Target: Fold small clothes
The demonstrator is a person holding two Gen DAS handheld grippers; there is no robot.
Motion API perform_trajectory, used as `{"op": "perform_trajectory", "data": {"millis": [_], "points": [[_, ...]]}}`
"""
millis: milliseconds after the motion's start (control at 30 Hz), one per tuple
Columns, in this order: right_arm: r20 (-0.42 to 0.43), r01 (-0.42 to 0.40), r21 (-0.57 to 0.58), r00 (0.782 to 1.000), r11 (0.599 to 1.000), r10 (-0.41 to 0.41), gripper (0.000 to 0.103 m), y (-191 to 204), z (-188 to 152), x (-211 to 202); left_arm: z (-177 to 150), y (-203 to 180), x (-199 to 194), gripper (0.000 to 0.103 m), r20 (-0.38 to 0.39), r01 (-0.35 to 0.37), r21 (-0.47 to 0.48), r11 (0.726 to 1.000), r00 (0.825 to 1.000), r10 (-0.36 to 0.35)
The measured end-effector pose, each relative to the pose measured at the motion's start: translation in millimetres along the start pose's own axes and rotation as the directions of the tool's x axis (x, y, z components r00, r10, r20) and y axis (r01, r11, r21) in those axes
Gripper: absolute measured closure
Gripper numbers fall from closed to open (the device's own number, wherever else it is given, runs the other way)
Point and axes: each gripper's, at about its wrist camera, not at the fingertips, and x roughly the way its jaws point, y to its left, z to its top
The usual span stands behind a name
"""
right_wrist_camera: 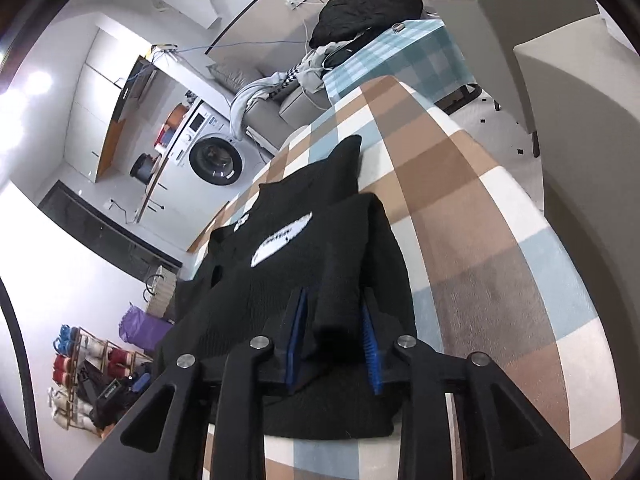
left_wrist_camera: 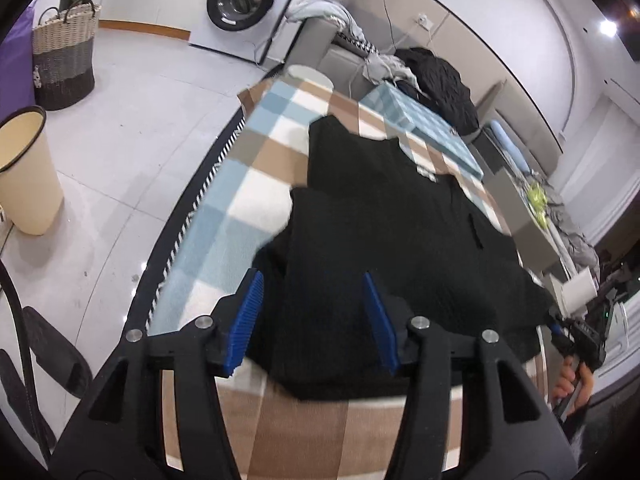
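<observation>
Black sweater [left_wrist_camera: 384, 216] lies half-folded on a checked blanket [left_wrist_camera: 256, 184], left gripper [left_wrist_camera: 312, 320] open above its hem, right gripper [right_wrist_camera: 334, 340] loosely straddling a folded sleeve that may spring back once freed.

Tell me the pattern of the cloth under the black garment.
The cloth is a check of brown, light blue and white squares, clearest in the right wrist view.

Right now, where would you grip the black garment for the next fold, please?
Probably the near hem of the black garment, from the table's near edge: it lies flat on the checked cloth, and the left gripper and right gripper already straddle that edge.
</observation>
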Motion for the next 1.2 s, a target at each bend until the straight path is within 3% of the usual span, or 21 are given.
{"op": "perform_trajectory", "data": {"millis": [167,233,267,400,467,500,733,833,967,1033,1067,1100,1133,1200], "points": [[-0.005,-0.010,0.003,1.000,1.000,0.010,0.072,0,0,4,-13,-5,10,0.059,-0.029,0.021,-0.001,1.000,0.999,-0.021],[-0.006,-0.016,0.001,1.000,1.000,0.016,0.072,2,0,3,-14,-7,13,0.072,-0.024,0.006,0.006,1.000,1.000,-0.006],[-0.006,-0.017,-0.002,1.000,1.000,0.017,0.071,3,0,3,-14,-8,16,0.084,-0.028,0.002,0.008,1.000,1.000,-0.002],[0.006,-0.008,-0.031,1.000,0.999,0.009,0.075,6,1,5,-12,-7,16,0.098,-0.005,0.007,-0.010,1.000,1.000,-0.007],[0.031,-0.005,-0.060,1.000,0.998,0.007,0.093,12,2,3,-7,-8,14,0.099,0.013,0.013,-0.017,1.000,1.000,-0.013],[0.046,-0.006,-0.071,0.999,0.997,0.009,0.094,17,4,2,-3,-9,12,0.099,0.027,0.020,-0.023,1.000,0.999,-0.020],[0.159,-0.036,-0.077,0.986,0.996,0.048,0.096,50,45,0,54,-20,11,0.100,0.114,0.050,-0.017,0.999,0.992,-0.048],[0.206,-0.025,-0.026,0.978,0.999,0.030,0.096,59,73,15,94,-28,25,0.100,0.149,0.050,-0.005,0.999,0.988,-0.049],[0.249,0.034,0.103,0.967,0.994,-0.059,0.095,53,107,48,137,-33,54,0.099,0.162,0.040,-0.025,0.999,0.986,-0.035],[0.232,0.192,0.121,0.948,0.974,-0.216,0.082,50,121,69,150,-32,74,0.089,0.151,-0.029,-0.062,0.998,0.988,0.038],[0.218,0.236,0.123,0.941,0.964,-0.258,0.076,48,123,73,151,-32,79,0.075,0.138,-0.056,-0.067,0.996,0.988,0.065],[0.195,0.254,0.123,0.941,0.959,-0.275,0.074,46,123,75,151,-32,83,0.057,0.119,-0.073,-0.065,0.995,0.990,0.081],[0.185,0.245,0.118,0.947,0.962,-0.264,0.073,44,121,75,148,-31,84,0.051,0.108,-0.070,-0.057,0.996,0.991,0.076],[0.190,0.243,0.095,0.948,0.965,-0.257,0.058,42,112,66,139,-29,80,0.046,0.122,-0.065,-0.040,0.997,0.990,0.069]]}}
